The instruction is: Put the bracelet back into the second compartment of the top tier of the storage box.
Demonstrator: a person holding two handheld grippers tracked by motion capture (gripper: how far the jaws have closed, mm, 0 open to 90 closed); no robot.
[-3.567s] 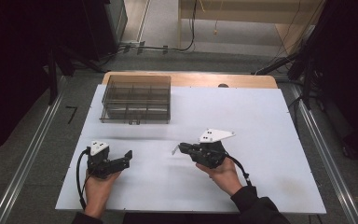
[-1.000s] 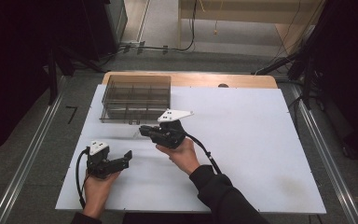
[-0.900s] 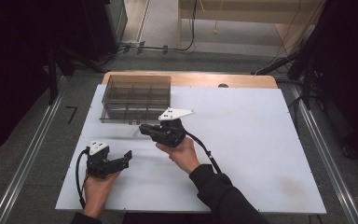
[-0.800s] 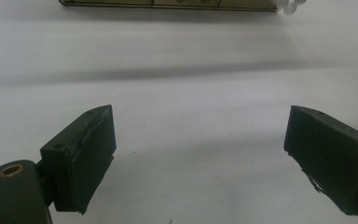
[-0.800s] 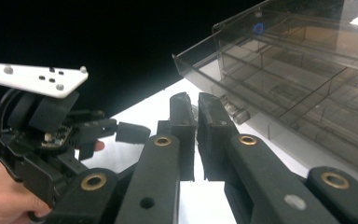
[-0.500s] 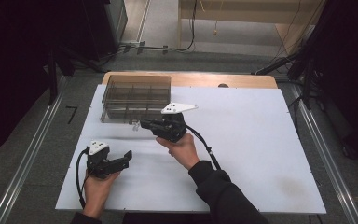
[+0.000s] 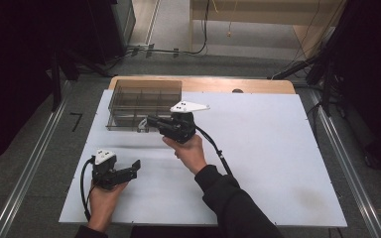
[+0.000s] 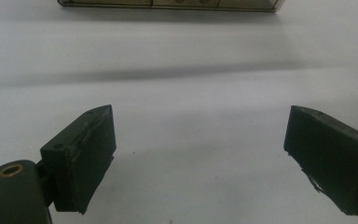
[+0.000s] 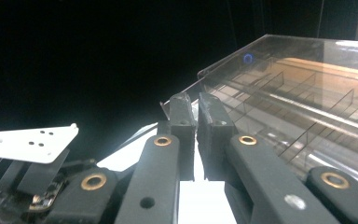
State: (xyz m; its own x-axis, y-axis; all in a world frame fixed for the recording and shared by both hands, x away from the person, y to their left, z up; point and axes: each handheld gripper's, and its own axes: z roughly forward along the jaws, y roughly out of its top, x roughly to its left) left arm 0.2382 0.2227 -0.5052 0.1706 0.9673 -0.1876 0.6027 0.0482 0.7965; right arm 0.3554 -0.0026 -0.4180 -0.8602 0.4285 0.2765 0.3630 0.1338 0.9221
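Observation:
A clear plastic compartment box (image 7: pixel 144 101) with several dividers stands at the table's back left. It is close ahead in the right gripper view (image 9: pixel 307 93), and its front wall runs along the top edge of the left gripper view (image 8: pixel 168 3). My right gripper (image 7: pixel 146 122) is raised at the box's front right corner and points left. Its jaws are pressed together (image 9: pixel 192 100) on a small pale piece (image 7: pixel 141 127). My left gripper (image 7: pixel 135 167) rests low at the front left, open, with bare table between its pads (image 8: pixel 93 154).
The white table top (image 7: pixel 278 148) has free room on its right half and in the middle. A wooden strip (image 7: pixel 238 85) runs along its back edge. The left gripper's white plate (image 9: pixel 28 140) lies at the lower left of the right gripper view.
My right gripper has travelled from the table's middle right, leftward and away from me, up to the box's front corner. The left gripper has stayed put.

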